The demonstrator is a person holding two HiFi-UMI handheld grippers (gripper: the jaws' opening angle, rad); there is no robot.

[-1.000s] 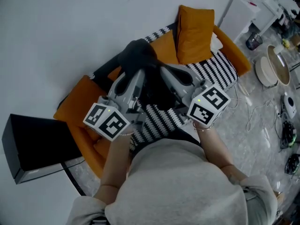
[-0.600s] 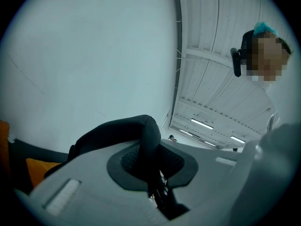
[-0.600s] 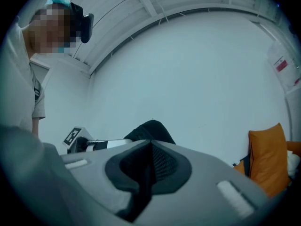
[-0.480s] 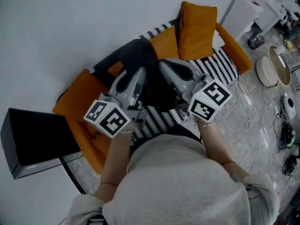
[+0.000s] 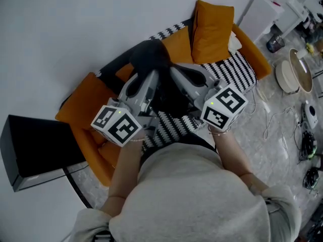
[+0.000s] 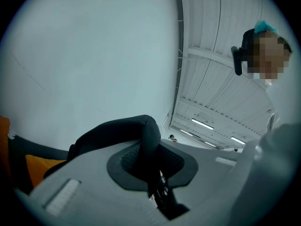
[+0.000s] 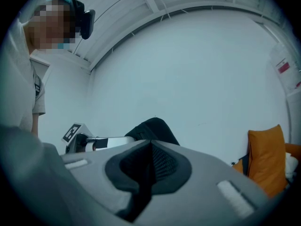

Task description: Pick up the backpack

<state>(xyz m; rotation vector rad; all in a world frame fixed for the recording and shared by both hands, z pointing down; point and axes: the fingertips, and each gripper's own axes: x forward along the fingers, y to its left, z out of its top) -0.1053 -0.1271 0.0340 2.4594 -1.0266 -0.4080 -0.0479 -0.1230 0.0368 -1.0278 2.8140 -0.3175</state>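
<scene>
2 grips hold the black backpack (image 5: pixel 148 57) at the orange sofa (image 5: pixel 81 105): left gripper (image 6: pixel 149 161) pinching a strap (image 6: pixel 117 131), right gripper (image 7: pixel 149 166) pinching its fabric.

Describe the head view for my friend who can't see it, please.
Seen from above, a person's left gripper and right gripper both grip a black backpack. Below it is an orange sofa with a black-and-white cover and an orange cushion.

left gripper (image 5: pixel 150 79) nudged upward, view shifted slightly
</scene>
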